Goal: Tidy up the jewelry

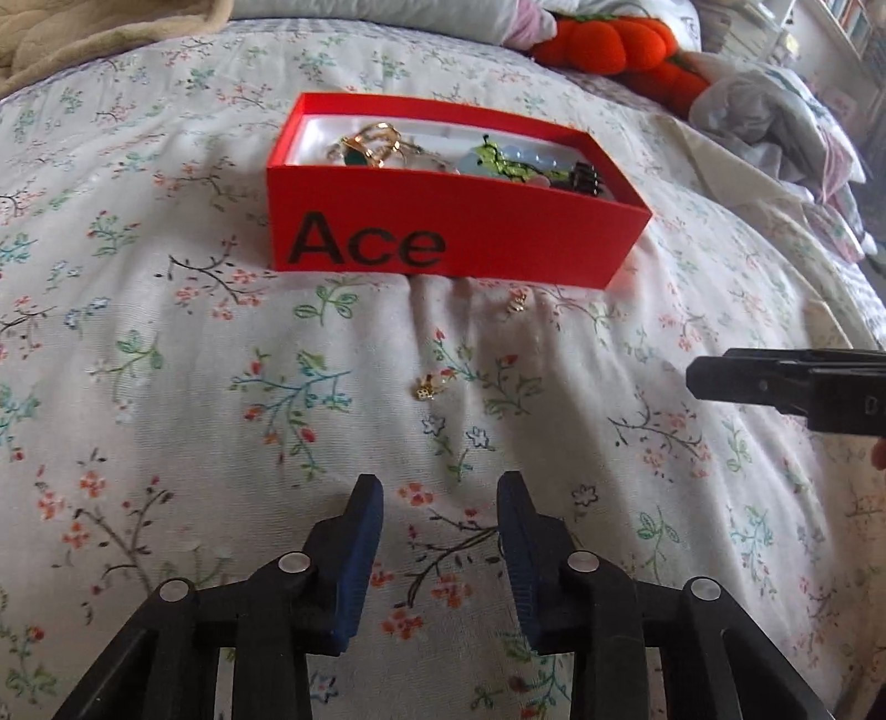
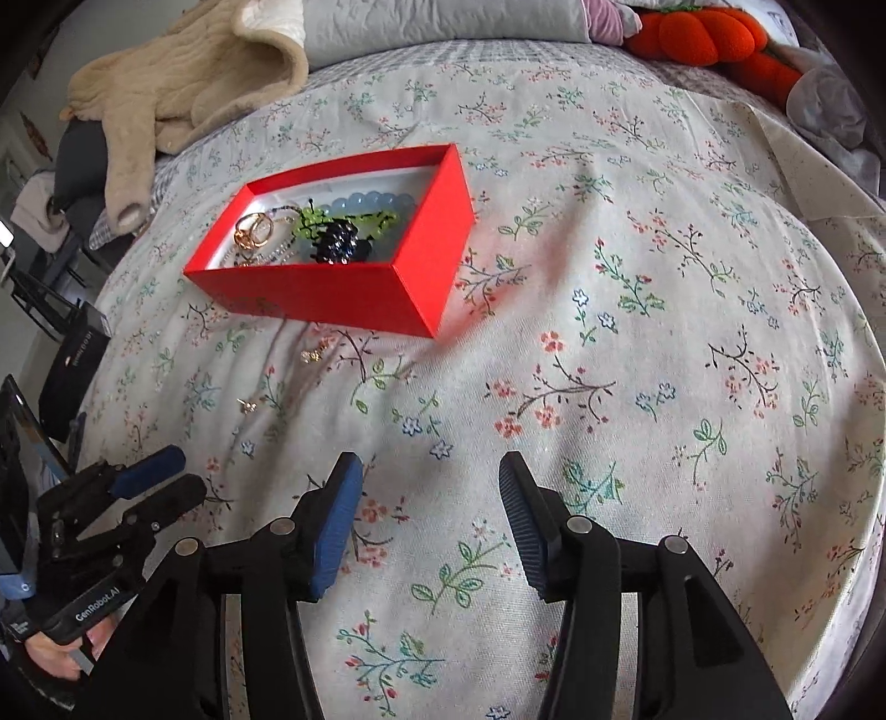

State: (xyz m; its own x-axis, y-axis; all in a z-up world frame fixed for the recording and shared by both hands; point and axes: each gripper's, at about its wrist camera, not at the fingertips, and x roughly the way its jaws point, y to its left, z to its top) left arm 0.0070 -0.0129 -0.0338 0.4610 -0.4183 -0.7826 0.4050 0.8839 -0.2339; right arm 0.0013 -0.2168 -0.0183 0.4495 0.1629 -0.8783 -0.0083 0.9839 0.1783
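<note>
A red box (image 1: 459, 232) marked "Ace" sits on the floral bedspread and holds gold rings, bead bracelets and a dark hair clip (image 2: 338, 243). It also shows in the right wrist view (image 2: 354, 288). Two small gold earrings lie loose on the bedspread in front of the box: one near it (image 1: 516, 302) (image 2: 314, 353), one closer to me (image 1: 429, 387) (image 2: 246, 406). My left gripper (image 1: 440, 487) is open and empty, a short way before the nearer earring; it also shows in the right wrist view (image 2: 166, 476). My right gripper (image 2: 429, 471) is open and empty; its tip shows at the right of the left wrist view (image 1: 698, 379).
An orange plush pumpkin (image 1: 614, 41) and crumpled clothes lie at the far right of the bed. A beige fleece garment (image 2: 183, 94) lies at the far left. The bed's left edge drops to a dark box (image 2: 72, 360) on the floor.
</note>
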